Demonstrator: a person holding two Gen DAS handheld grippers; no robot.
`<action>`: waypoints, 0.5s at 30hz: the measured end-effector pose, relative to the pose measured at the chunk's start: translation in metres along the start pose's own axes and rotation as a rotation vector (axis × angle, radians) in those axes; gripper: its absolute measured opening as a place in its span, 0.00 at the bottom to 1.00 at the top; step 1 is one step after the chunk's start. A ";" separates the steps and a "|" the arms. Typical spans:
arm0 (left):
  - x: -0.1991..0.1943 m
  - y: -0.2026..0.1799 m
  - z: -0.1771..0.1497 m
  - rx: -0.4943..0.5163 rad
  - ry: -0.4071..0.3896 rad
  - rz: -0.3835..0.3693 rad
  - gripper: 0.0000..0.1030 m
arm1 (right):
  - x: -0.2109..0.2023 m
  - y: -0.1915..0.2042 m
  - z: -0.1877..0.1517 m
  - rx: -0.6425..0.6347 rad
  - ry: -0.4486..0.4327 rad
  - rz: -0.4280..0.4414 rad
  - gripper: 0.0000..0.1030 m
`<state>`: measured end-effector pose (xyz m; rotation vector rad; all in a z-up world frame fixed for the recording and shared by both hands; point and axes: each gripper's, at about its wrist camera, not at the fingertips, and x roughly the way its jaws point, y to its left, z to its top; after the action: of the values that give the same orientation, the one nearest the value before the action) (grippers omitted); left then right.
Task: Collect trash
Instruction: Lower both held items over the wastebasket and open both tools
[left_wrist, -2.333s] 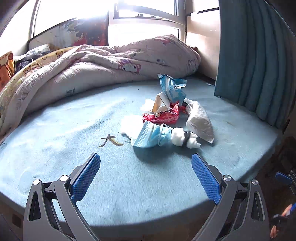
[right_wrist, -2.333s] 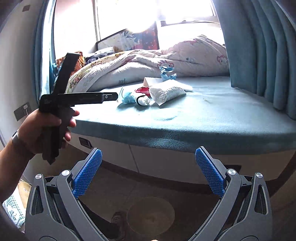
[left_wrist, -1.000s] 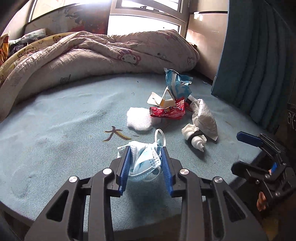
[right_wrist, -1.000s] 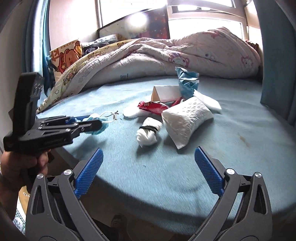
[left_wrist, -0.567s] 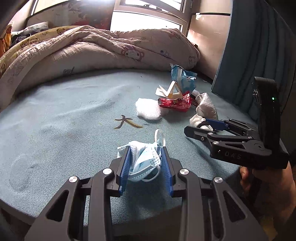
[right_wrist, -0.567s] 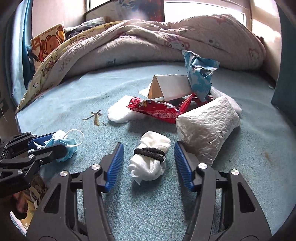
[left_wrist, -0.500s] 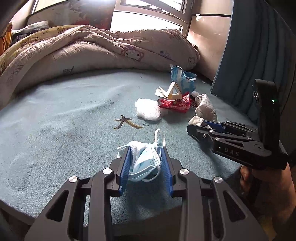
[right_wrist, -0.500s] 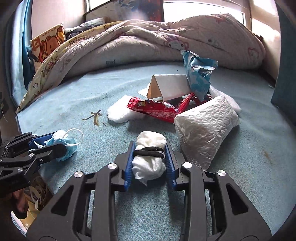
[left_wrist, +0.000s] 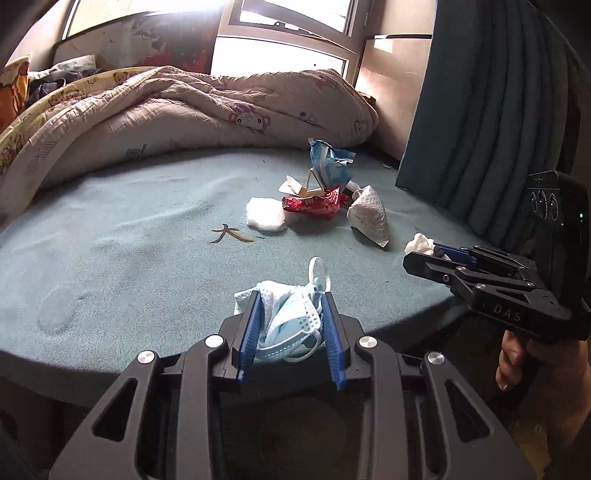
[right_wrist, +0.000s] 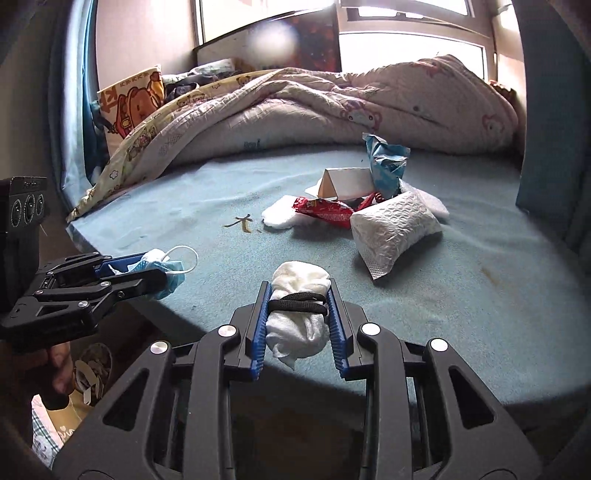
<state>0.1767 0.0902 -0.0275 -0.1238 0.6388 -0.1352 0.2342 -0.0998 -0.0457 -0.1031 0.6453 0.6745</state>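
— Pinching anything, those claws?
— Both. The left gripper (left_wrist: 291, 325) squeezes a crumpled blue face mask (left_wrist: 286, 319) at the bed's (left_wrist: 122, 254) near edge; the right gripper (right_wrist: 298, 326) clamps a white wad tied with a black band (right_wrist: 298, 314).
— And the other trash?
— The red wrapper (right_wrist: 325, 211) and white packet (right_wrist: 393, 229) lie mid-bed.

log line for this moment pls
left gripper: shut on mask | right gripper: shut on tissue wad | left on bed: wrappers, paper
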 end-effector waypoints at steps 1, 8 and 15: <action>-0.006 -0.003 -0.006 0.000 -0.001 0.003 0.30 | -0.009 0.004 -0.004 -0.006 -0.009 0.008 0.26; -0.035 -0.014 -0.056 -0.002 0.037 0.017 0.30 | -0.060 0.033 -0.043 -0.066 -0.054 0.069 0.26; -0.038 -0.021 -0.107 -0.016 0.090 0.020 0.30 | -0.077 0.041 -0.105 -0.078 -0.018 0.105 0.26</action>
<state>0.0804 0.0678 -0.0878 -0.1275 0.7308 -0.1163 0.1085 -0.1407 -0.0805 -0.1363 0.6106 0.8010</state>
